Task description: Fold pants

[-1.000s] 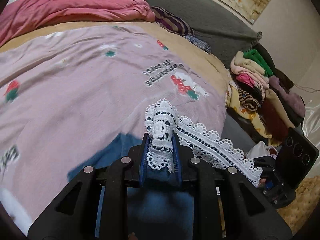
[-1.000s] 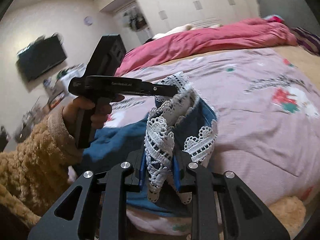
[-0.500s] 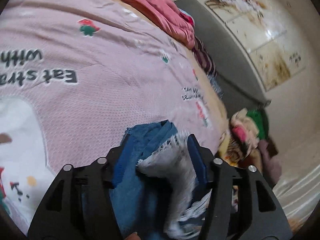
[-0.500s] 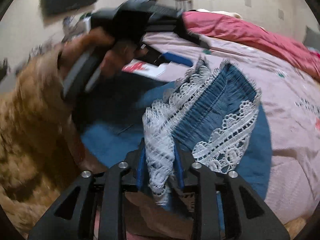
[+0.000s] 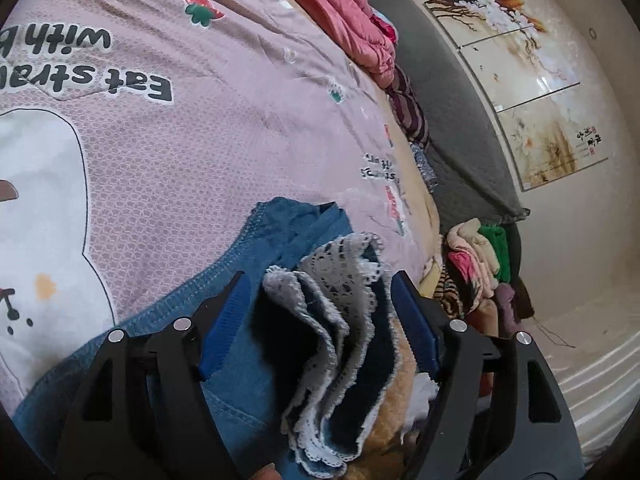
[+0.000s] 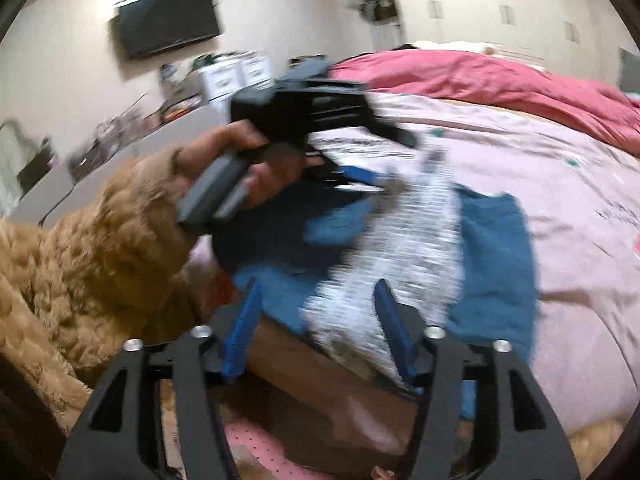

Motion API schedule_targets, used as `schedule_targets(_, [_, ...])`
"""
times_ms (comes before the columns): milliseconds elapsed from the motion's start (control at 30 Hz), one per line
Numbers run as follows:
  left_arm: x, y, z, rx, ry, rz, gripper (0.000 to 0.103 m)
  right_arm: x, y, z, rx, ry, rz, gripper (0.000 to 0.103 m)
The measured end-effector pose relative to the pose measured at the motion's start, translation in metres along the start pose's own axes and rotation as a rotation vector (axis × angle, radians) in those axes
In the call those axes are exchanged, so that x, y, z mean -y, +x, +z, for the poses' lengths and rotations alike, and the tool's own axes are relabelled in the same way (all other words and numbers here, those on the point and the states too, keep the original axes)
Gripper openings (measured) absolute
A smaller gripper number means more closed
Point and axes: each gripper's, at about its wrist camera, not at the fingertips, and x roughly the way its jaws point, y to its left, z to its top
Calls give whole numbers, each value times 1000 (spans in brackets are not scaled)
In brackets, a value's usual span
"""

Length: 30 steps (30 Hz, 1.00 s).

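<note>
This is a home bedroom. A bed spread with a pink quilted cover printed with strawberries and black lettering point(image 5: 208, 128) fills most of the view, with a rumpled rose-red duvet point(image 6: 480, 76) at its far side. A grey padded headboard point(image 5: 452, 120) stands under a three-panel tree painting point(image 5: 516, 76). A heap of folded clothes point(image 5: 476, 268) sits beside the bed. A black wall-mounted television point(image 6: 168, 20) and white wardrobe doors point(image 6: 500, 12) line the walls.
</note>
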Motion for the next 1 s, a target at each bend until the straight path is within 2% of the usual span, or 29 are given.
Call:
schedule_targets(167, [13, 2, -1, 5, 25, -12, 75, 14, 10, -17, -72, -46, -168, 59])
schedule_targets(300, [22, 11, -1, 0, 36, 34, 76, -6, 25, -21, -92, -97, -178, 59])
schedule_targets(433, [27, 16, 1, -4, 56, 82, 82, -33, 42, -21, -95, -186, -248, 59])
schedule_targets(533, [33, 20, 0, -10, 81, 110, 82, -35, 47, -19, -90, -181, -292, 59])
schedule_targets(700, [29, 21, -2, -21, 80, 133, 85, -26, 42, -23, -107, -176, -282, 57])
schedule_targets(833, [25, 25, -2, -31, 70, 143, 85, -27, 43, -27, -117, -247, -335, 37])
schedule_targets(900, [27, 27, -2, -34, 71, 137, 85, -30, 47, -27, -123, -273, -332, 14])
schedule_targets(1000, [30, 28, 2, -22, 76, 134, 85, -31, 43, -22, -93, -254, -301, 9])
